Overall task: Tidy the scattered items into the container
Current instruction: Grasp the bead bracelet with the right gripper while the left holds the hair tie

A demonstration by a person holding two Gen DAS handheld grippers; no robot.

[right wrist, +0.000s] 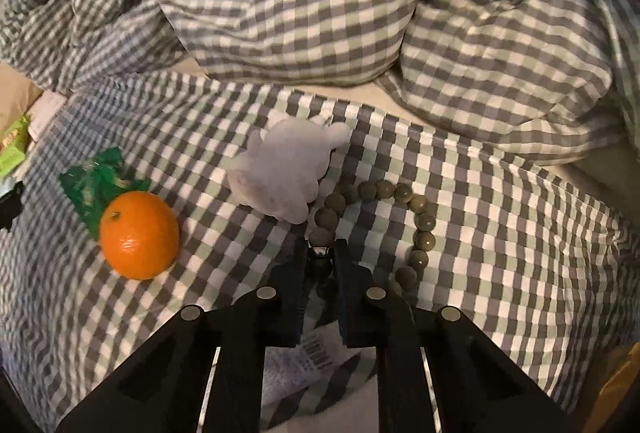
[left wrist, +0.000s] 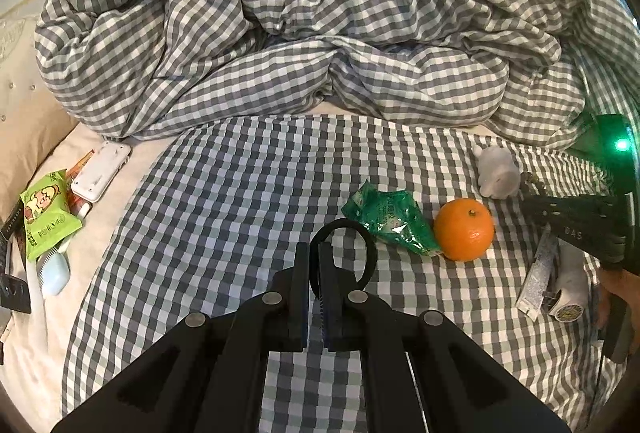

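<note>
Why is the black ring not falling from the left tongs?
They're shut on it. The left tongs pinch the black ring between their fingers, with its loop sticking out above the checked bedcover.

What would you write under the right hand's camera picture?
Right gripper shut on a bead bracelet, beside a white toy and an orange.

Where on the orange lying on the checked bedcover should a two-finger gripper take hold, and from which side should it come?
Grip the orange across its widest middle, coming from above. It is round and sits stem-up, so the jaws can close on opposite sides. Place them front and back: the green wrapper touches its left side, and the white toy lies just beyond it to the right.
</note>
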